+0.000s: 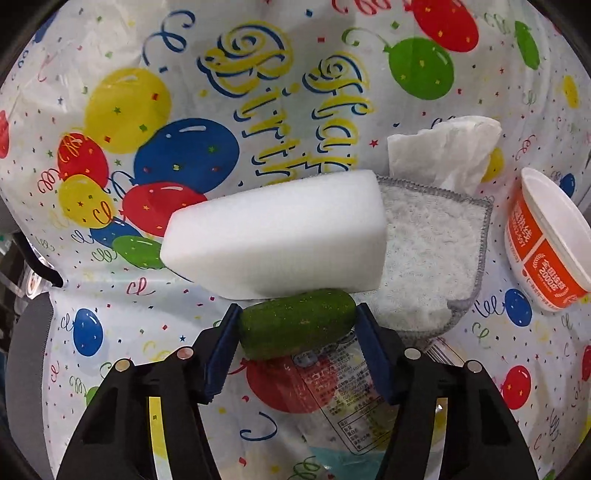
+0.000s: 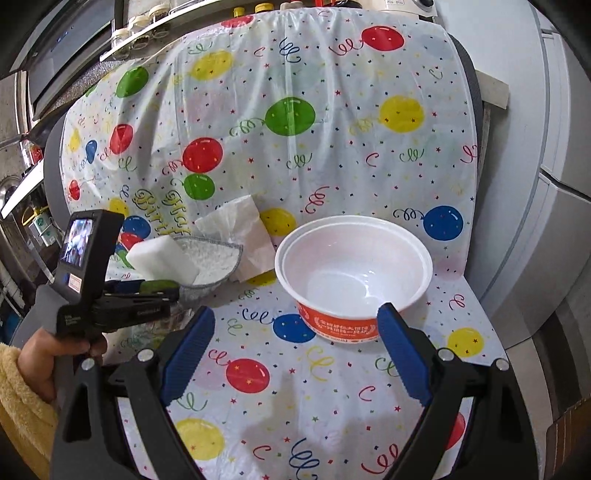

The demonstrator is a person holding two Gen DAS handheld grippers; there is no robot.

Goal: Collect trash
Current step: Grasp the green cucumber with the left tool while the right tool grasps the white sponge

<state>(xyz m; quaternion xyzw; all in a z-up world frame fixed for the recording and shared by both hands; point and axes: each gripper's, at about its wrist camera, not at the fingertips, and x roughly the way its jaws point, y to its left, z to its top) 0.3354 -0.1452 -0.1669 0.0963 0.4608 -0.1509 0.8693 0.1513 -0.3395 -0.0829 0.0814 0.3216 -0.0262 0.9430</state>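
Note:
My left gripper (image 1: 297,325) is shut on a small green cucumber (image 1: 297,326), held between its blue pads just above a clear printed plastic wrapper (image 1: 340,384). A white sponge block (image 1: 273,232) lies just beyond it, resting against a grey-edged cloth (image 1: 432,251), with a crumpled white tissue (image 1: 443,151) behind. My right gripper (image 2: 295,332) is open and empty, right in front of an orange and white paper bowl (image 2: 352,266), which stands upright and empty. The left gripper (image 2: 147,290) also shows in the right wrist view with the cucumber (image 2: 159,285).
A balloon-print birthday tablecloth (image 2: 332,147) covers the table. The bowl also shows at the right of the left wrist view (image 1: 546,243). Kitchen shelves with jars (image 2: 140,29) stand behind the table at left. A white appliance (image 2: 554,147) stands at right.

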